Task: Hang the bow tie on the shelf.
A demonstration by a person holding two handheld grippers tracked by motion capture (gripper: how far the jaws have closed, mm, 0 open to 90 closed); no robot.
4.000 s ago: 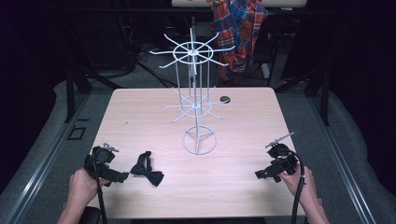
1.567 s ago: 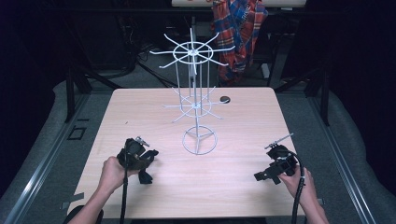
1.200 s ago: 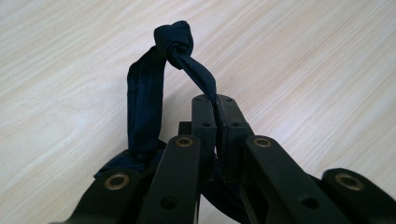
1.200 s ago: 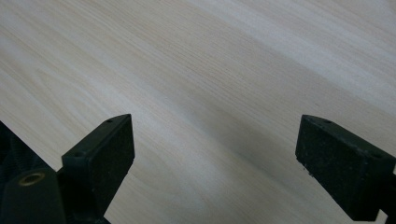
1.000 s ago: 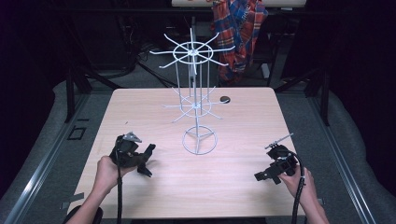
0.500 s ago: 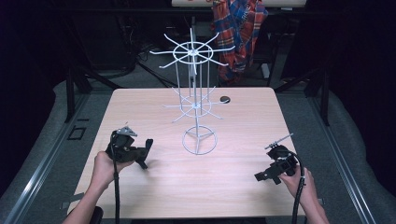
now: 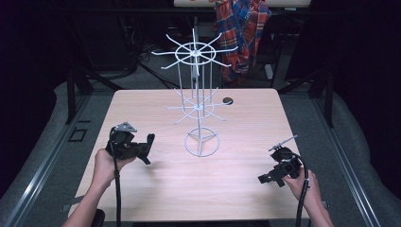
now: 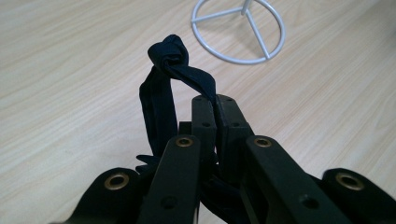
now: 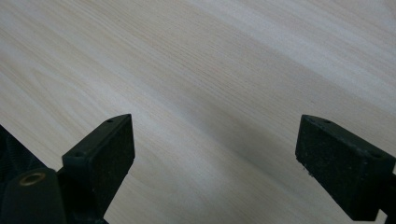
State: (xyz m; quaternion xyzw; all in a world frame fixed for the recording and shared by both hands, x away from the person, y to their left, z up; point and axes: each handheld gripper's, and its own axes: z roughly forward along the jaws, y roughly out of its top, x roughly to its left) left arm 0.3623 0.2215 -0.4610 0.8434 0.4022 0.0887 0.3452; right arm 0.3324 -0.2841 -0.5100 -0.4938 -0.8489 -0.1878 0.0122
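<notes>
Wooden table (image 7: pixel 246 189), light grain, takes up most of the high view. White wire rack (image 7: pixel 198 101) stands near table centre, ring base (image 8: pixel 238 32) on the wood, spoked tiers above it. Plaid shirt (image 7: pixel 241 33) hangs behind the table at about 12 o'clock, off the tabletop. Small dark disc (image 7: pixel 228 100) lies on the table at roughly 1 o'clock from the rack base, near the far edge.

Left gripper (image 7: pixel 147 150) sits at about 9 o'clock from the rack base, held in the person's left hand (image 7: pixel 106 163), tips aimed toward the rack. In the left gripper view its jaws are pressed together, clamped on a dark navy cloth strap (image 8: pixel 175 86); the strap loops up out of the jaws to a knot at the top, lifted off the wood. The rack's ring base is at about 1 o'clock from the knot in that view, apart from it.

Right gripper (image 7: pixel 265 178) is at about 4 o'clock from the rack base, near the front right edge, held in the right hand (image 7: pixel 300 182). Jaws spread wide, nothing between them, bare wood under them in the right gripper view.
</notes>
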